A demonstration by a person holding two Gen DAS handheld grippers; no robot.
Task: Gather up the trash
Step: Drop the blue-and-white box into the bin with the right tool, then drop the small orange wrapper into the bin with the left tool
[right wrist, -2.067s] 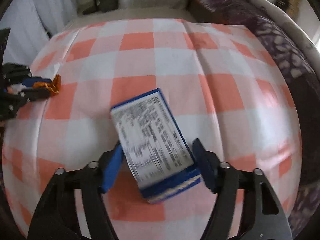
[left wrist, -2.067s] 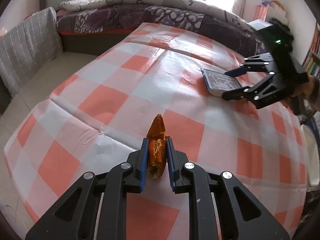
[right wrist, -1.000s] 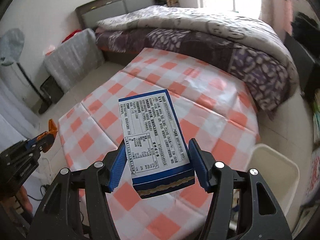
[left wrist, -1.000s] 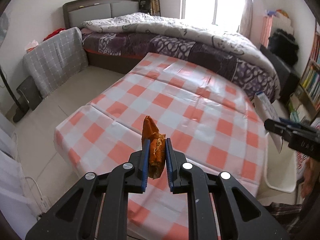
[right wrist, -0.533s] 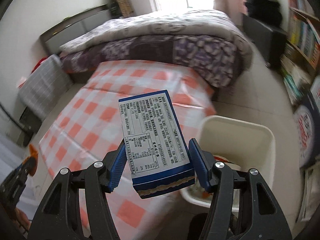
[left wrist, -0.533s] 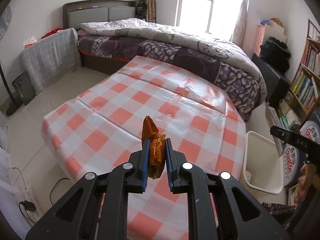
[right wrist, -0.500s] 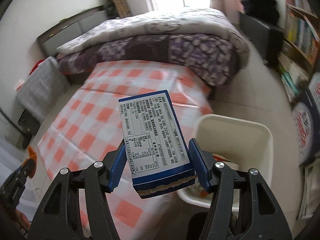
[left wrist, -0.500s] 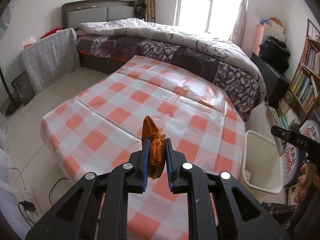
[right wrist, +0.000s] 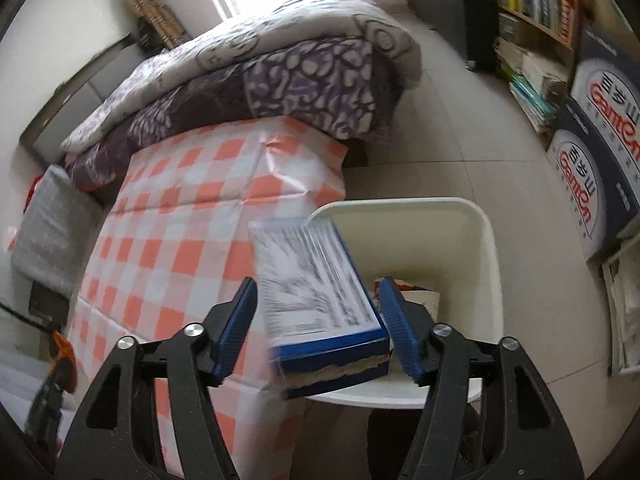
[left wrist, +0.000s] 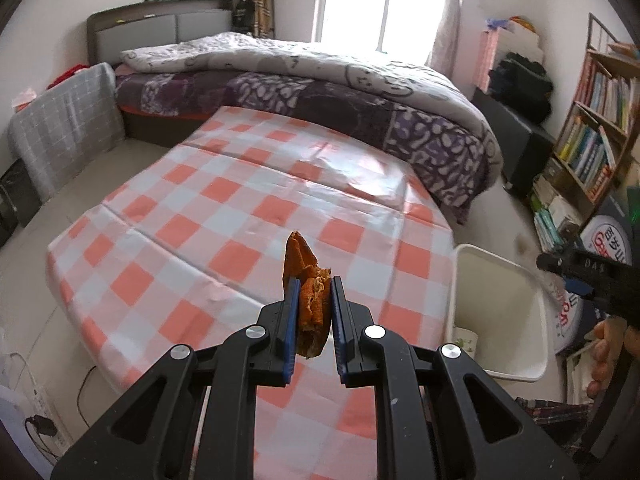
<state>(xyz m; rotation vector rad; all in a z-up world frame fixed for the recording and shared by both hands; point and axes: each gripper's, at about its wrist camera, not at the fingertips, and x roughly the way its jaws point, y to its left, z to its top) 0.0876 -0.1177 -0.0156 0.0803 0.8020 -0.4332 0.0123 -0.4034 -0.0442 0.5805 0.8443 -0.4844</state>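
My left gripper is shut on a piece of orange peel, held in the air above the checked table. Over the white bin on the floor, my right gripper has its jaws opening. Between them the blue and white carton is blurred and tilted, with a gap at the left pad. In the left wrist view the right gripper shows at the far right above the bin, without the carton in sight. Trash lies in the bin's bottom.
A bed with a grey and purple quilt stands behind the table. A bookshelf and printed cardboard boxes stand right of the bin. A grey cushion leans at the left, and a power strip lies on the floor.
The right gripper swung from above the table to over the bin and rolled; its jaws widened and the carton came loose. The left gripper drifted towards the bin, still holding the peel.
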